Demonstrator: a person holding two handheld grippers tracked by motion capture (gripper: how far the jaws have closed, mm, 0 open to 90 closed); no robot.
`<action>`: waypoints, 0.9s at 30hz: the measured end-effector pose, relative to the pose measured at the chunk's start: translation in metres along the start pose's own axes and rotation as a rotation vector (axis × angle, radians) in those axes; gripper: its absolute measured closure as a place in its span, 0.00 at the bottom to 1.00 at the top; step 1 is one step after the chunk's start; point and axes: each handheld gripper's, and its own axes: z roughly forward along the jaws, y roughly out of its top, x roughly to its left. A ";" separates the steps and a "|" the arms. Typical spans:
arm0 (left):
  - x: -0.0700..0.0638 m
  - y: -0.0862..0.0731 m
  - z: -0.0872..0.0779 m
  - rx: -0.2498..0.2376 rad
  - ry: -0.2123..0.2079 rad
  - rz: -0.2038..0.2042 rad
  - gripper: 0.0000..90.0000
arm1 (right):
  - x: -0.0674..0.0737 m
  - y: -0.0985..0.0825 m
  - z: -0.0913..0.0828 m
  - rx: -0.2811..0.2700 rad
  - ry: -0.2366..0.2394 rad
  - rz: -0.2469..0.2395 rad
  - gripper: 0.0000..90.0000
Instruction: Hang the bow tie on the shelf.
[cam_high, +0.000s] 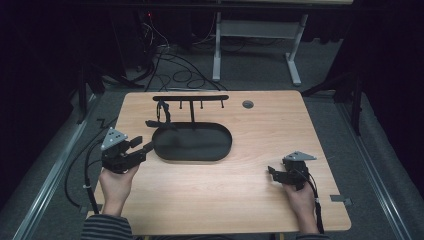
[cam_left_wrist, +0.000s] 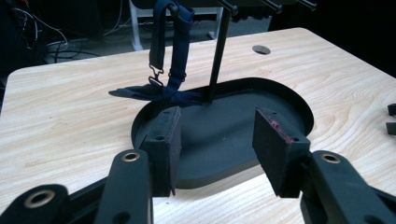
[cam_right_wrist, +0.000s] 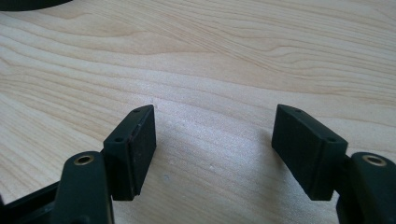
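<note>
Navy strap (cam_left_wrist: 170, 56) hangs upper left of centre, beyond the empty, wide-open left gripper (cam_left_wrist: 217, 140), nearer than the open right gripper (cam_right_wrist: 215, 144).

lab / recording rig | dark curtained surround, blk backdrop | lone wood table (cam_high: 260, 200) w/ cable hole (cam_high: 247, 104) | loose cables (cam_high: 170, 65) across grey carpet | white desk frame (cam_high: 255, 45) at rear | floor rails (cam_high: 55, 165) beside table | handheld grippers w/ trailing cables, cams on each
</note>
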 end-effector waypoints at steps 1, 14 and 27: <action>0.000 -0.001 0.000 -0.001 0.000 -0.001 0.58 | 0.000 0.000 0.000 0.000 0.000 0.000 0.36; -0.003 -0.014 -0.002 0.007 -0.014 -0.015 0.58 | 0.000 0.000 0.000 -0.001 -0.003 -0.002 0.36; -0.001 -0.030 -0.001 0.022 -0.012 -0.037 0.58 | 0.001 0.000 0.000 0.001 -0.005 -0.004 0.36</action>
